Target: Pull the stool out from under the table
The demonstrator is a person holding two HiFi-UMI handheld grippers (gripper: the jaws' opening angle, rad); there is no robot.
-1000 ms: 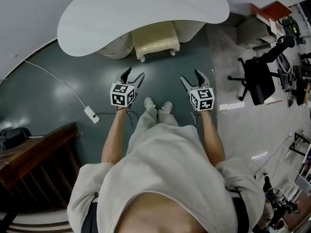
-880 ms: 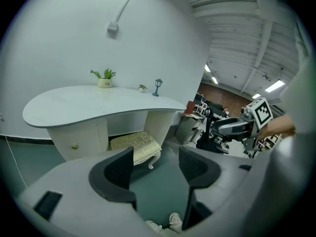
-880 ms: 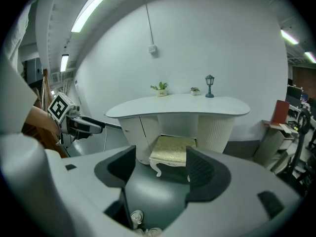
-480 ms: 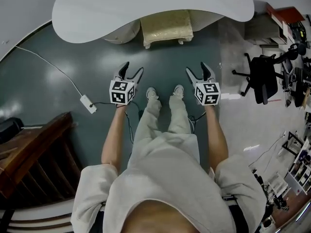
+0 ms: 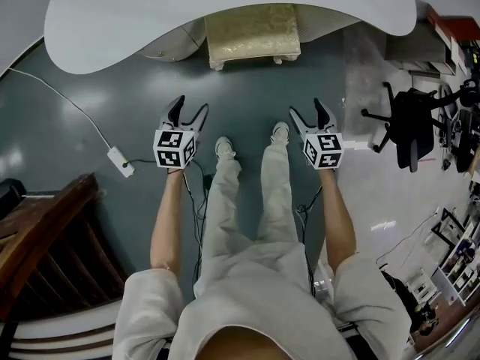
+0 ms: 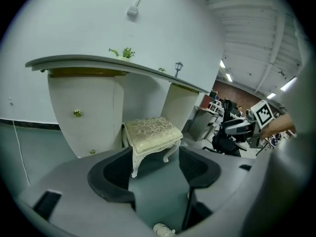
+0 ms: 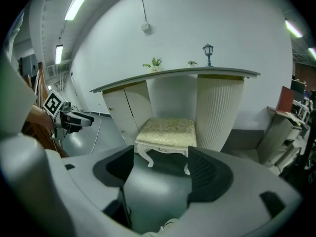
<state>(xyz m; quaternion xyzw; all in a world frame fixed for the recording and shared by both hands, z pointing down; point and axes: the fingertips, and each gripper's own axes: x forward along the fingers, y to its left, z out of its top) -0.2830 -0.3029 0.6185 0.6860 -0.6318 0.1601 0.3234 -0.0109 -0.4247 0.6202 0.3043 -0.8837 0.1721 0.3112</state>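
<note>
Green floor [image 5: 247, 100] bears the stool [image 5: 253, 32], table [image 5: 112, 17] and office chair [image 5: 412, 130].

The left forearm [image 5: 166, 214] and right forearm [image 5: 336, 214] are extended forward. The left gripper [image 5: 190, 106] is held with jaws apart, empty; the jaws of the right gripper [image 5: 306, 109] are being opened, nothing between them.

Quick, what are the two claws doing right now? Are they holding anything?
Left claw: open, holding nothing.
Right claw: opening, nothing between its jaws.
</note>
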